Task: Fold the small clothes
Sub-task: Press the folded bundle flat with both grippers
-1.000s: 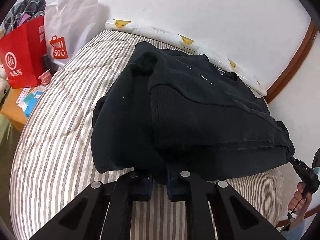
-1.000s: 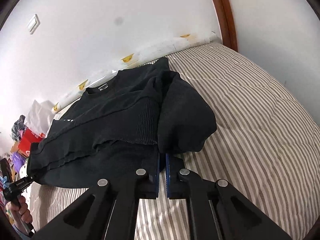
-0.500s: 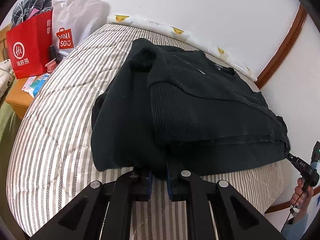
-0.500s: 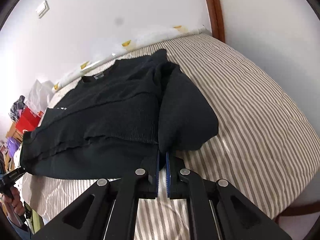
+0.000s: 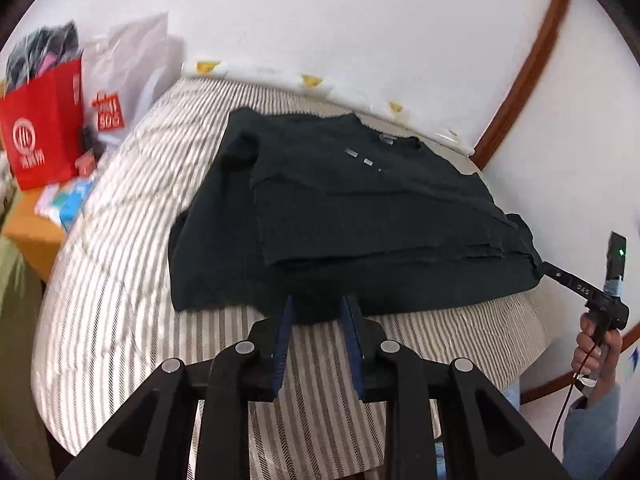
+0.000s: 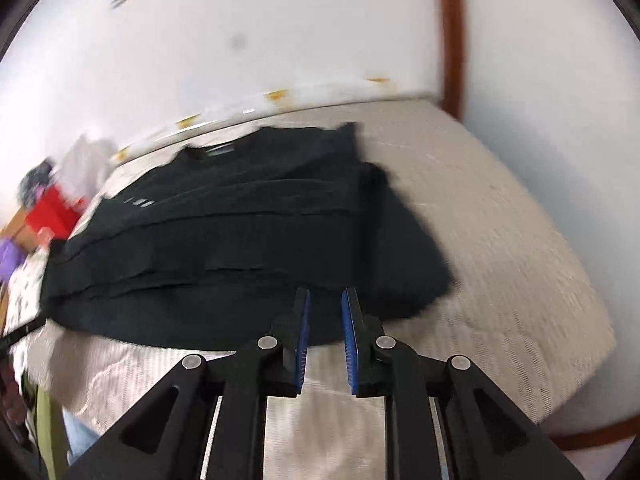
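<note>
- red bag and white bag: one each, off the bed's left side, well clear.
- one black sweater lies part-folded on the striped bed, near hem close to the edge.
- left gripper: jaws opening, narrow gap, hem just at the tips, pads not pressing as far as I can see.
- right gripper: same deal, jaws opening, nothing pinched.
- risk, I reckon: a pad snags the knit while backing away and drags the fold open, or tugs the hem over the edge.
</note>
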Demonstrator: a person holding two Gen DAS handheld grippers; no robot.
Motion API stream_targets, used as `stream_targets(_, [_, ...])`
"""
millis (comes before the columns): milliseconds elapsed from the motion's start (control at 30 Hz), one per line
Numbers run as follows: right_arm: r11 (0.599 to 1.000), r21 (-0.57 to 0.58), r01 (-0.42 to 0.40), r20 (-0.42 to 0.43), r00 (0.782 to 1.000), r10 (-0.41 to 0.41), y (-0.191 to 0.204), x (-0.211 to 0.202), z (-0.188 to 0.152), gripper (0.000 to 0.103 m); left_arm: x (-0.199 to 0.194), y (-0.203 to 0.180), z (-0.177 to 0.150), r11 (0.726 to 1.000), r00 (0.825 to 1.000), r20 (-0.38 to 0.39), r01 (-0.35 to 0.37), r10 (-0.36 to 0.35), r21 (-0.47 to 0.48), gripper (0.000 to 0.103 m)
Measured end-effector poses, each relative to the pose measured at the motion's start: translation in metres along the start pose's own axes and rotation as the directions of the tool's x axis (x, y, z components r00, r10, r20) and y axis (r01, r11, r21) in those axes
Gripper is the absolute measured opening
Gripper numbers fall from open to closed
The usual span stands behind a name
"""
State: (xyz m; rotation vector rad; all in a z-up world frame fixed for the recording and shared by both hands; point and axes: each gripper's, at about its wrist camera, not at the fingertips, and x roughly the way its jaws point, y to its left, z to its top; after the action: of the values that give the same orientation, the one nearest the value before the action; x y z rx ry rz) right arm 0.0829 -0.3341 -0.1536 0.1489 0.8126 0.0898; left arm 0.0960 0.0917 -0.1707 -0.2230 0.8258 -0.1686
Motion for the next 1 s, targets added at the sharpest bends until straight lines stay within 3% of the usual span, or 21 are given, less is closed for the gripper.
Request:
stream_targets(167, [0.998, -0.045, -0.037, -0.057, 0.998, 0.034, 0.025, 0.03, 0.0, 0.016, 0.019, -0.001, 0.008, 1.0, 1.0, -0.028, 0.003, -0.003, 0.004, 0.024])
stream_targets(400, [1.0, -0.021, -0.013, -0.096, 0.995, 0.011, 0.021, 0.046, 0.003, 0.01, 0.058, 0.002, 0.013, 1.0, 0.993, -0.113, -0.024, 0.025, 0.012, 0.023])
stream_targets(567, [0.999, -0.011, 0.046, -0.114, 0.992, -0.047, 0.017, 0.059, 0.017, 0.009, 0.064, -0.003, 0.029, 0.997, 0.992, -0.115, -0.051, 0.057, 0.05, 0.023])
stream_targets(767, [1.0, 0.021, 0.014, -0.087, 0.996, -0.012, 0.011, 0.074, 0.036, 0.009, 0.07, 0.001, 0.049, 0.997, 0.994, -0.095, -0.055, 0.061, 0.06, 0.023])
stream_targets(1000, [0.995, 0.082, -0.048, -0.036, 0.998, 0.051, 0.008, 0.093, 0.082, 0.009, 0.086, 0.006, 0.088, 0.998, 0.996, -0.061, -0.059, 0.061, 0.038, 0.023])
